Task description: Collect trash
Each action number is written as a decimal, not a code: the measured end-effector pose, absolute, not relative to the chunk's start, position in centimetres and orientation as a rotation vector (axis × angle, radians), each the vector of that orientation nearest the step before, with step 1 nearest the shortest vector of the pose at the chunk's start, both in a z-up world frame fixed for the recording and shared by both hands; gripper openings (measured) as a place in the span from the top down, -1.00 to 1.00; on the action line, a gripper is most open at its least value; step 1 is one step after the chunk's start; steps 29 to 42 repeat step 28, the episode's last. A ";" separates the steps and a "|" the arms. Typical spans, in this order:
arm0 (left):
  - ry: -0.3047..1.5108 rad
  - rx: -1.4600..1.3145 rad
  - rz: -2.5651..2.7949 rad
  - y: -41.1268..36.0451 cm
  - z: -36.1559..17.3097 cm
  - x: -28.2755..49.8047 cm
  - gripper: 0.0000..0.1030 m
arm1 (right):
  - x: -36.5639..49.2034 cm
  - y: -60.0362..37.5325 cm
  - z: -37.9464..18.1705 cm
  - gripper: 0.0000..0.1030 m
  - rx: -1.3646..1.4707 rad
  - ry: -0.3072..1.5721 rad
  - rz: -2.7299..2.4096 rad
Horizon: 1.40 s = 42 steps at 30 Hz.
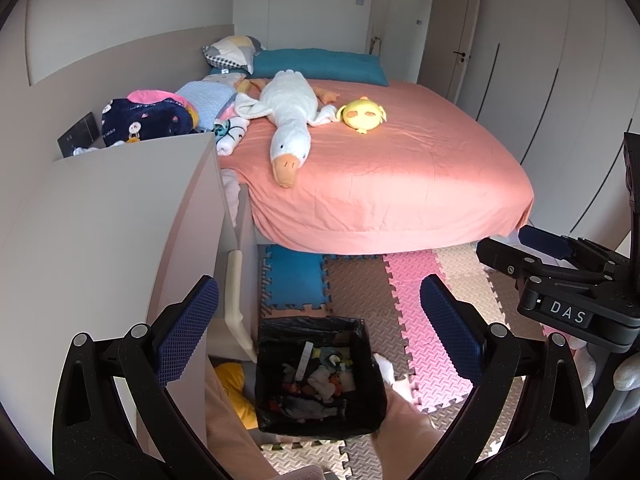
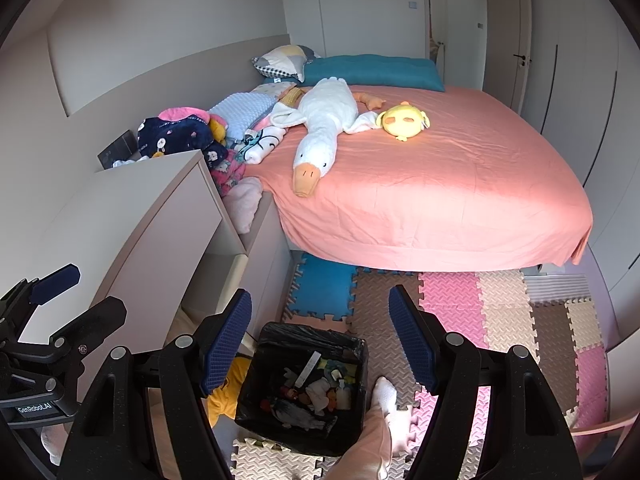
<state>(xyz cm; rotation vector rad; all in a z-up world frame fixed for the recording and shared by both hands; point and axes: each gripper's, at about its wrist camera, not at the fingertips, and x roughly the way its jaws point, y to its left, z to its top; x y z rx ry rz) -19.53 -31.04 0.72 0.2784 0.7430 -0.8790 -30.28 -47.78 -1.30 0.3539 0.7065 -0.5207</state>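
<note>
Left gripper (image 1: pixel 319 322) has its jaws spread wide, nothing between the blue pads, touching nothing. Right gripper (image 2: pixel 320 334) is the same: jaws apart, empty, no contact. Both hang side by side over the floor, angled down at the trash bin (image 1: pixel 318 376), which stands on the foam puzzle mat (image 1: pixel 416 312) just beside the white cabinet (image 1: pixel 104 216) and near the foot of the bed (image 1: pixel 400 168).

The bin is square, lined with a black bag, and open on top. Inside is mixed rubbish: a white strip, crumpled pale tissue, small dark and orange bits. In both views it sits low, between the two fingers of the viewing gripper.

A foot in a white sock (image 2: pixel 385 394) stands just right of the bin, with a pale pink trouser leg (image 2: pixel 374 444) running down to it.

On the pink sheet lie a white goose plush (image 1: pixel 290 120) and a yellow chick plush (image 1: pixel 362 114), with a clothes heap (image 1: pixel 160 116) at the left edge.

The left wrist view alone shows the right gripper from the side at the frame's right, labelled DAS, plus a gloved hand (image 1: pixel 628 372) below it. The right wrist view alone shows the left gripper at far left, more mat tiles to the right, and pink fleece (image 2: pixel 246 204) on the low ledge by the bed. Something yellow (image 2: pixel 230 390) lies on the floor between cabinet and bin; what it is can't be told.
</note>
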 end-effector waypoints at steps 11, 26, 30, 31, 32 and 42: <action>0.717 0.265 -0.860 -30.7 0.9 -19.4 -0.88 | -30.3 -47.7 -1.4 -0.39 0.353 0.709 -0.523; 0.741 0.283 -0.886 -31.2 0.4 -19.4 -0.88 | -30.5 -47.8 -1.6 -0.39 0.350 0.709 -0.522; 0.744 0.280 -0.883 -31.2 0.5 -19.3 -0.88 | -30.4 -47.7 -1.5 -0.39 0.350 0.709 -0.522; 0.744 0.280 -0.883 -31.2 0.5 -19.3 -0.88 | -30.4 -47.7 -1.5 -0.39 0.350 0.709 -0.522; 0.744 0.280 -0.883 -31.2 0.5 -19.3 -0.88 | -30.4 -47.7 -1.5 -0.39 0.350 0.709 -0.522; 0.744 0.280 -0.883 -31.2 0.5 -19.3 -0.88 | -30.4 -47.7 -1.5 -0.39 0.350 0.709 -0.522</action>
